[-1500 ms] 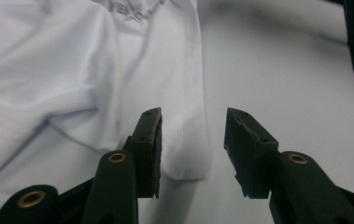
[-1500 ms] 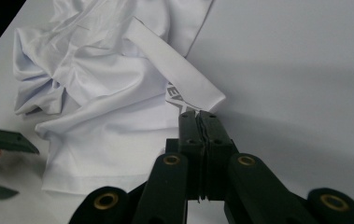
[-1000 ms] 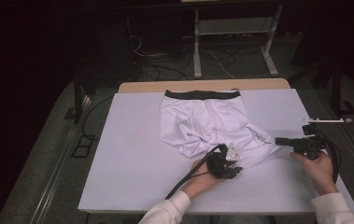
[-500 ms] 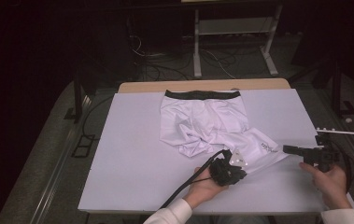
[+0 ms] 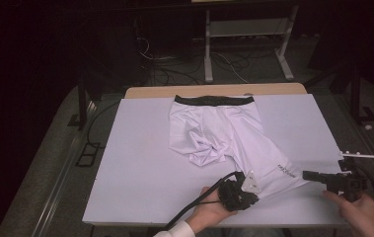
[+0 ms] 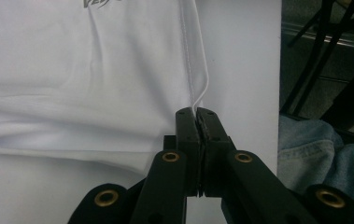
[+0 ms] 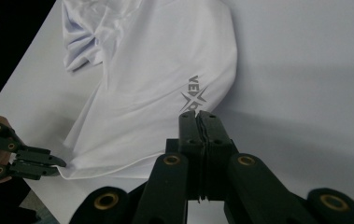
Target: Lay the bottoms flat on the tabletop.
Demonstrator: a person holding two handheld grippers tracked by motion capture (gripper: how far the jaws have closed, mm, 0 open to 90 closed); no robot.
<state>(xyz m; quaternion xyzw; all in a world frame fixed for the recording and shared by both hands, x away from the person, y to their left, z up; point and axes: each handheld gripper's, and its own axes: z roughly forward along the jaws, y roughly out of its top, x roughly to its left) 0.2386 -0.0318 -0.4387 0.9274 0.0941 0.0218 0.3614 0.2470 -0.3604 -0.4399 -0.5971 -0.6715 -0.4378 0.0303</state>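
On the white table (image 5: 140, 163), one pair of white shorts (image 5: 224, 133), two grippers' fingers clamped on its hem: left gripper (image 6: 196, 113), right gripper (image 7: 198, 115).

Shorts (image 5: 224, 136) on table (image 5: 140, 163), waistband at far edge

— What was around the work, apart from it?

— A white sheet (image 5: 140, 163) covered the counter, and a strip of bare wood (image 5: 155, 92) showed along its far edge.

— And beyond that?

— A pale metal stand (image 5: 246, 34) stood on the dark floor behind, with loose cables (image 5: 174, 69) tangled near its feet. A black frame (image 5: 83, 96) stood at the left corner, and blue denim (image 6: 319, 154) showed below the near edge.
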